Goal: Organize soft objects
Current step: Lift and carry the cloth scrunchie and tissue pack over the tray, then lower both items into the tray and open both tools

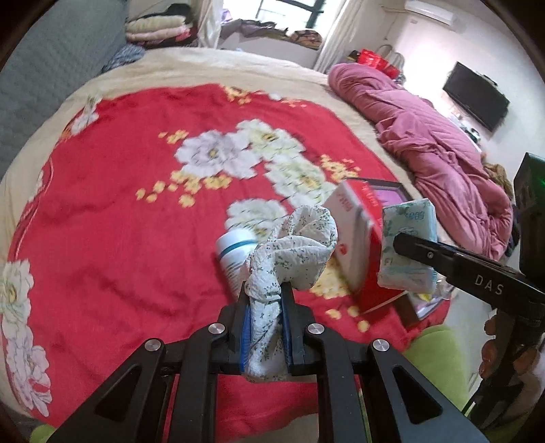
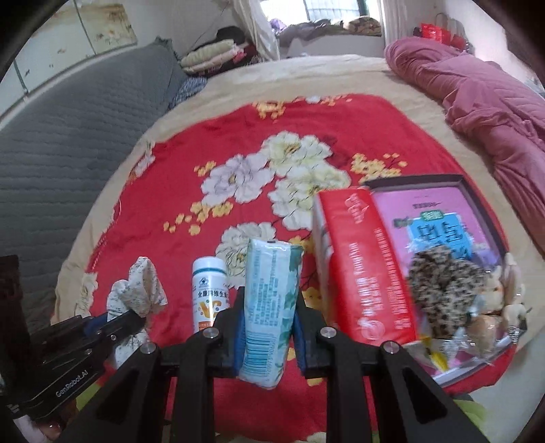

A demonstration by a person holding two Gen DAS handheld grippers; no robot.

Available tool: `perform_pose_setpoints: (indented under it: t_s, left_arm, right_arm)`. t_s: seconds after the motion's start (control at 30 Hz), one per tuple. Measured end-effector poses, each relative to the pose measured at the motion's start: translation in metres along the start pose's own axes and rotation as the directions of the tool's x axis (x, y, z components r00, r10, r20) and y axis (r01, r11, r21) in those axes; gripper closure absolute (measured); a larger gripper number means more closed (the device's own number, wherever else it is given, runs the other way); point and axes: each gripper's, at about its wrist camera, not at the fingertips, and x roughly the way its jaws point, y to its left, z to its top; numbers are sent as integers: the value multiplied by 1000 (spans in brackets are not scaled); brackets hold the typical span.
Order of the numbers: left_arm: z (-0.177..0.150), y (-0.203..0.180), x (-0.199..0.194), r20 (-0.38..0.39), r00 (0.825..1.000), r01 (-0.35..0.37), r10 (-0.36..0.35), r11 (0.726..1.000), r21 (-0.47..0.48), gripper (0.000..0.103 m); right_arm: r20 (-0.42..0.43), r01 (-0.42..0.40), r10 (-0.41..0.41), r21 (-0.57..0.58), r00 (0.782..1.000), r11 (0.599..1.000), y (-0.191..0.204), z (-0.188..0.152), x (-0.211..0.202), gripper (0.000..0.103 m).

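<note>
My left gripper [image 1: 265, 289] is shut on a crumpled white floral cloth [image 1: 296, 252], held above the red flowered bedspread [image 1: 119, 204]. To its right, my right gripper [image 2: 269, 300] is shut on a pale blue tissue pack [image 2: 269, 289], held upright and also off the bed. The right wrist view shows the left gripper [image 2: 133, 315] with the cloth [image 2: 139, 286] at lower left. A shallow open box [image 2: 415, 180] with a pink lining lies at the right and holds a leopard-print soft item [image 2: 439, 289] and a small plush toy [image 2: 504, 293].
A white pill bottle [image 2: 207, 289] lies on the bedspread between the grippers. A red carton [image 2: 361, 272] stands against the open box. A bunched pink quilt [image 1: 425, 136] fills the bed's right side, a grey padded headboard [image 2: 68, 136] the left. Folded blankets [image 1: 156, 27] are stacked far back.
</note>
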Motion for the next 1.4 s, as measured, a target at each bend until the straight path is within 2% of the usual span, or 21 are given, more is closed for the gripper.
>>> perform_pose_setpoints:
  t_s: [0.2, 0.37, 0.43, 0.67, 0.87, 1.03, 1.13, 1.27, 1.4]
  left_arm:
    - [14, -35, -10, 17, 1000, 18, -19, 998, 58, 88]
    - [26, -70, -9, 15, 998, 51, -53, 993, 107, 88]
    - [30, -85, -6, 11, 998, 62, -64, 989, 131, 88]
    - [42, -154, 27, -56, 989, 147, -138, 969, 200, 88]
    - [44, -217, 77, -150, 976, 194, -158, 944, 268, 88]
    - [46, -255, 129, -227, 966, 190, -122, 933, 306, 88]
    - [52, -263, 156, -254, 962, 177, -99, 934, 309, 88]
    - [60, -267, 186, -274, 959, 163, -78, 939, 302, 87]
    - [65, -264, 204, -282, 958, 134, -49, 948, 290, 85]
  right_arm:
    - [70, -1, -3, 57, 998, 998, -32, 2, -41, 80]
    - [126, 0, -16, 128, 992, 992, -73, 2, -76, 80]
    - [149, 21, -46, 165, 988, 986, -97, 0, -91, 80]
    - [155, 71, -117, 273, 981, 959, -171, -6, -115, 80]
    - [113, 71, -115, 335, 987, 939, -221, -14, -100, 80]
    - [46, 58, -79, 346, 996, 936, -248, -22, -67, 80]
    - [18, 56, -67, 348, 998, 936, -259, -24, -48, 80]
    - [13, 14, -20, 358, 1000, 934, -273, -24, -25, 80]
    - [2, -10, 10, 338, 1000, 941, -275, -21, -7, 79]
